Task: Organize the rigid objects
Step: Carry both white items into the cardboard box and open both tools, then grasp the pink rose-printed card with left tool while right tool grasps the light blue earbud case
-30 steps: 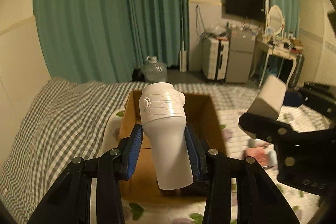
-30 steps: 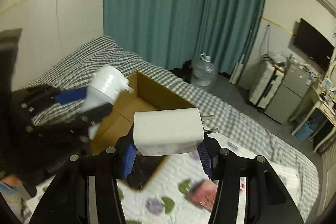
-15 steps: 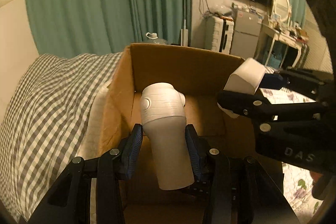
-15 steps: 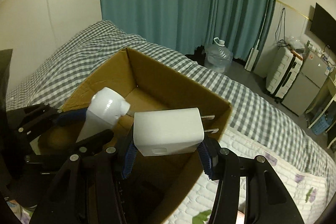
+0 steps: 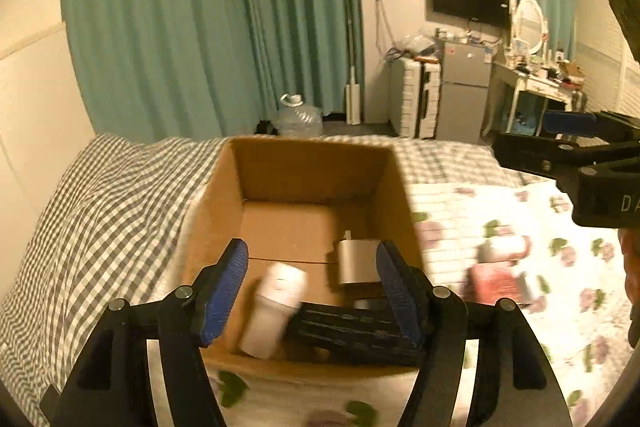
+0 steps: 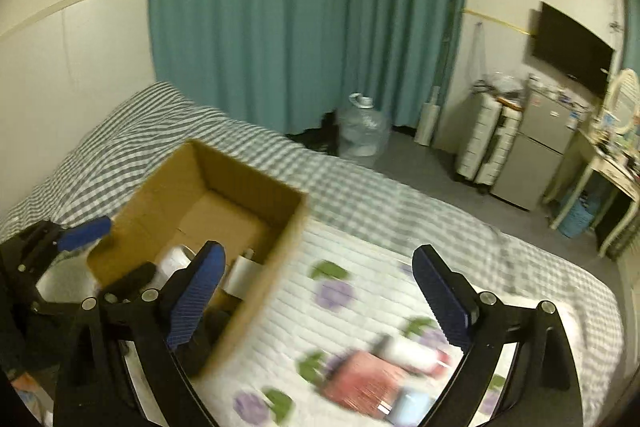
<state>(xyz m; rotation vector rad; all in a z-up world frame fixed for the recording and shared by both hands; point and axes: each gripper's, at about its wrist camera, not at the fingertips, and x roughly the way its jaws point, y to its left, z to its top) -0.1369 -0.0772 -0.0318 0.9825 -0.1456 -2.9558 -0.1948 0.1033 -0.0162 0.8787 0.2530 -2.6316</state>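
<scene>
A cardboard box (image 5: 308,183) sat open on a bed, partly on a grey checked blanket (image 5: 100,211) and partly on a white quilt (image 6: 360,279) printed with purple flowers. The left gripper (image 5: 312,287) hovered over the box's near edge with its blue-padded jaws spread wide and nothing between them. Below it, inside the box, lay a white cylindrical gadget (image 5: 276,307), tipped on its side on the cardboard floor. Just beside it, toward the right wall, sat a white plug-in charger (image 5: 356,261) with its prongs pointing away. A dark flat item, hard to identify, lay along the box's near wall. The right gripper (image 6: 320,299) was over the quilt to the right of the box, jaws also apart and empty. Blurred red and white items (image 6: 380,371) lay on the quilt near it.
</scene>
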